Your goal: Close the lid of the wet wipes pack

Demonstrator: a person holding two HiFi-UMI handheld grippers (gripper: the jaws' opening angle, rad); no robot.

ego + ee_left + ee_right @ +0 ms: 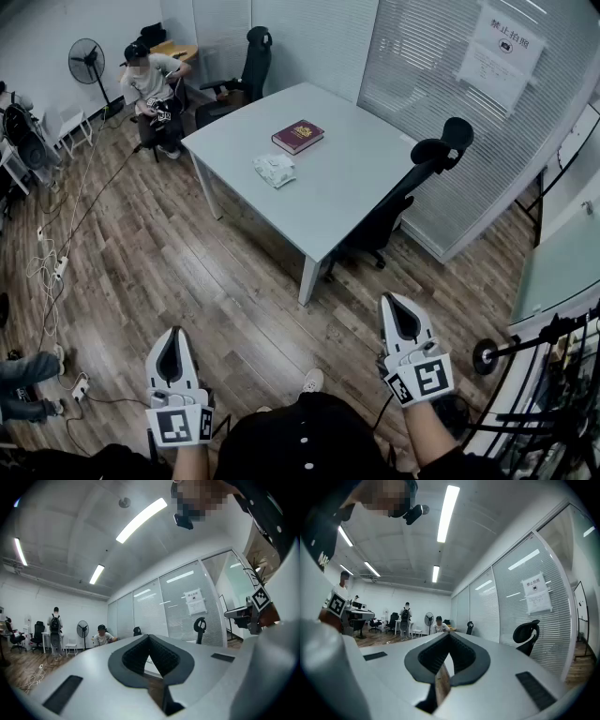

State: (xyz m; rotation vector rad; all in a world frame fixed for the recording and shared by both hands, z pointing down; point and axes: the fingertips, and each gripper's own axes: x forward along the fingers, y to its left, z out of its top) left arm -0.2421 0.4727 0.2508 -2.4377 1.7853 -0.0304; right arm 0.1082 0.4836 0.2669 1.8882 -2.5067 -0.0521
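Wipes pack (275, 170) on table (361, 164), well apart from closed fingers (156, 373)

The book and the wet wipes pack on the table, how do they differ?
The book is dark red with a gold emblem; the wet wipes pack is pale white. The book looks stiff with straight edges, while the wet wipes pack looks soft and crinkled. In the head view the book lies just beyond the wet wipes pack. Both lie flat on the grey table, close together.
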